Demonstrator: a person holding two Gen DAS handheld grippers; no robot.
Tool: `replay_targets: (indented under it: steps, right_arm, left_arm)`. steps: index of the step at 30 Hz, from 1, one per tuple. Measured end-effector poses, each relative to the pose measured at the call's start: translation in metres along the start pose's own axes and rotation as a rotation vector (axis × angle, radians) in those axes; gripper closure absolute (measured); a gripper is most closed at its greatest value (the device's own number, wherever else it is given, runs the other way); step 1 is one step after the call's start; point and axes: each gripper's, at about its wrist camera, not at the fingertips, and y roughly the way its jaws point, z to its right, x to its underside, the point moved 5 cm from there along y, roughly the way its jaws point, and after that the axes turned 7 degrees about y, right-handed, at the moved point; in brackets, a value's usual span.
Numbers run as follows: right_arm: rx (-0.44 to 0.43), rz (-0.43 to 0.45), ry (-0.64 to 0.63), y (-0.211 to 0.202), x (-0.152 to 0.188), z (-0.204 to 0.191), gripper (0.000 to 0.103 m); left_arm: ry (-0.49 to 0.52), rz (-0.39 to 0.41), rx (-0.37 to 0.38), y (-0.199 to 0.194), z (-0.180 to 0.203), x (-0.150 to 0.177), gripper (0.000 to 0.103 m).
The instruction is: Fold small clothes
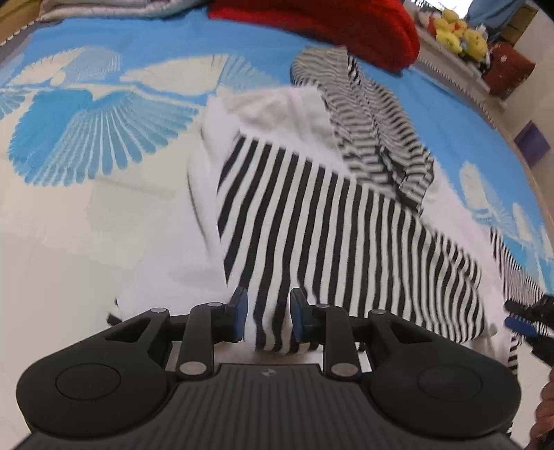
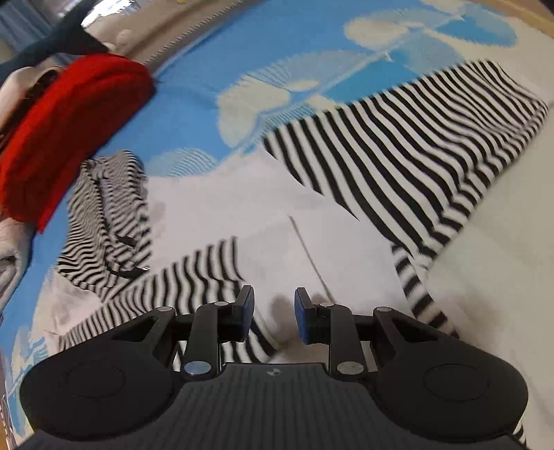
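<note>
A small black-and-white striped garment with white panels (image 1: pixel 329 214) lies spread on a blue and white bedspread (image 1: pixel 104 104). My left gripper (image 1: pixel 268 316) is partly open, with a bunched fold of the striped cloth between its blue pads (image 1: pixel 240 311), which stand apart from it. My right gripper (image 2: pixel 273 316) is open over the white part of the same garment (image 2: pixel 398 155), near its hem. A finer-striped sleeve or hood (image 1: pixel 374 114) lies crumpled at the far side and shows in the right wrist view (image 2: pixel 104 214). The right gripper shows at the left wrist view's right edge (image 1: pixel 529 318).
A red knitted item (image 1: pixel 329 24) lies at the far edge of the bed, also in the right wrist view (image 2: pixel 69 131). Yellow plush toys (image 1: pixel 457 31) sit on a shelf beyond. Grey bedding (image 1: pixel 97 8) lies at the far left.
</note>
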Motion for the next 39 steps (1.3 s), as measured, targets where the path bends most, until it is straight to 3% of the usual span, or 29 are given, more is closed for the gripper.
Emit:
replay_targets:
  steps: [3, 7, 9, 17, 23, 29, 34, 39]
  right_arm:
    - [-0.002, -0.008, 0.010, -0.003, -0.008, 0.003, 0.076]
    - [0.025, 0.058, -0.062, -0.010, -0.014, -0.003, 0.076]
    - [0.016, 0.104, -0.122, -0.020, -0.018, -0.011, 0.076]
    - [0.005, 0.178, -0.219, -0.038, -0.040, -0.007, 0.073]
    - [0.017, 0.200, -0.151, -0.046, -0.075, 0.037, 0.071]
    - [0.032, 0.193, -0.049, -0.046, -0.122, 0.106, 0.071]
    - [0.071, 0.206, 0.072, -0.044, -0.159, 0.174, 0.071]
    - [0.158, 0.224, 0.108, -0.032, -0.173, 0.218, 0.071]
  left_arm:
    - [-0.038, -0.069, 0.004, 0.014, -0.004, 0.009, 0.075]
    - [-0.005, -0.020, 0.003, 0.000, 0.007, 0.001, 0.075]
    - [0.018, 0.009, 0.016, -0.006, 0.016, -0.003, 0.070]
    - [0.074, 0.013, -0.003, -0.005, 0.034, -0.003, 0.068]
    - [0.084, 0.025, -0.004, -0.007, 0.036, -0.006, 0.068]
    - [0.081, 0.025, 0.005, -0.008, 0.035, -0.006, 0.068]
    - [0.065, 0.029, 0.004, -0.009, 0.033, -0.009, 0.068]
    - [0.069, 0.027, 0.005, -0.008, 0.034, -0.009, 0.068]
